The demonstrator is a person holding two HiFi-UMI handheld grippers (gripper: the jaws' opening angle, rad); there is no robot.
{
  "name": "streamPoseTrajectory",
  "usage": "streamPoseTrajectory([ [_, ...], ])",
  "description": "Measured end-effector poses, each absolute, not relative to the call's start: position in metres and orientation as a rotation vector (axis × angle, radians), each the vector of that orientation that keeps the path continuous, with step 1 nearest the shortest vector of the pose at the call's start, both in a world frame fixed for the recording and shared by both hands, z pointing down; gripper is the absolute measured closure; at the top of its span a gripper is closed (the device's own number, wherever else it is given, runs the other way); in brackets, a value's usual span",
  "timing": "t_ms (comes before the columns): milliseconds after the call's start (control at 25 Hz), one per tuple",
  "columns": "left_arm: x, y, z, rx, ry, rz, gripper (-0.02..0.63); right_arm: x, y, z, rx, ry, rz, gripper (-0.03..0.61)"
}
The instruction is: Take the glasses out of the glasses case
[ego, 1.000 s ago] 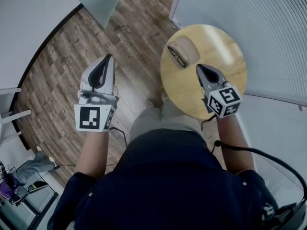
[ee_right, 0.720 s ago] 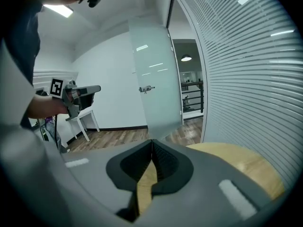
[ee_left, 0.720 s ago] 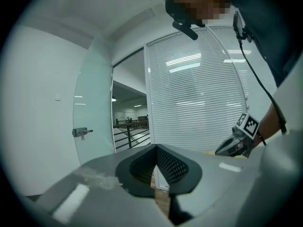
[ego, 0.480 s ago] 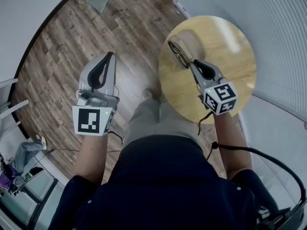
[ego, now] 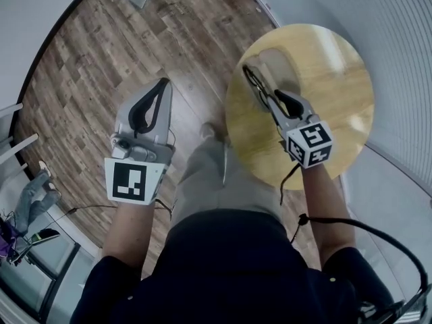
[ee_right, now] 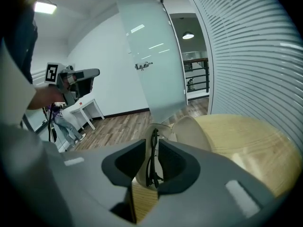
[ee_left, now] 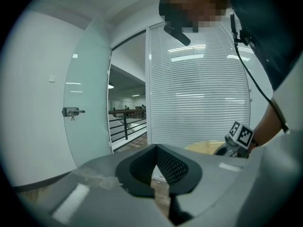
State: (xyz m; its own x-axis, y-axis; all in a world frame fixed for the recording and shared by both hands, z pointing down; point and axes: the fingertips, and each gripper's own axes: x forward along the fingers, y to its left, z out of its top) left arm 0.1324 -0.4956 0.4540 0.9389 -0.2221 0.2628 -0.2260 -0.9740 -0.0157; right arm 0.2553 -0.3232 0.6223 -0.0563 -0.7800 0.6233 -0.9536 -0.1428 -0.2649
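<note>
Glasses (ee_right: 150,167) lie in case (ee_right: 190,132) on table (ee_right: 248,143), seemingly between right gripper's (ego: 271,96) jaws.

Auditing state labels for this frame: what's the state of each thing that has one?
Glasses case: open, lying on the table.
Glasses: folded, in the case.
Right gripper: jaws slightly apart around the glasses, apparently not clamped.
Left gripper: shut, empty, held in the air.
Glass door: open.

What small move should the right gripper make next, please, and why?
Probably close the right gripper gently on the glasses: its jaws stand apart with the frame between them, while the glasses lie in the open glasses case.
</note>
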Motion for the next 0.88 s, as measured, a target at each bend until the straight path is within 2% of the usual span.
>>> streamPoseTrajectory([
  [560,0.138,-0.503,0.495,3.06,-0.398,0.471,0.609,0.257,-0.334,0.684,1.805,-1.874,1.104,0.486],
  [640,0.136,-0.506,0.497,3.06,-0.407,0.479,0.609,0.257,-0.335,0.688,1.796,-1.871,1.132,0.5],
  [720,0.135,-0.509,0.497,3.059,-0.422,0.475,0.609,0.257,-0.337,0.688,1.809,-1.881,1.157,0.541],
  [880,0.129,-0.515,0.495,3.041,-0.452,0.488,0.609,0.257,-0.341,0.685,1.822,-1.885,1.16,0.543],
])
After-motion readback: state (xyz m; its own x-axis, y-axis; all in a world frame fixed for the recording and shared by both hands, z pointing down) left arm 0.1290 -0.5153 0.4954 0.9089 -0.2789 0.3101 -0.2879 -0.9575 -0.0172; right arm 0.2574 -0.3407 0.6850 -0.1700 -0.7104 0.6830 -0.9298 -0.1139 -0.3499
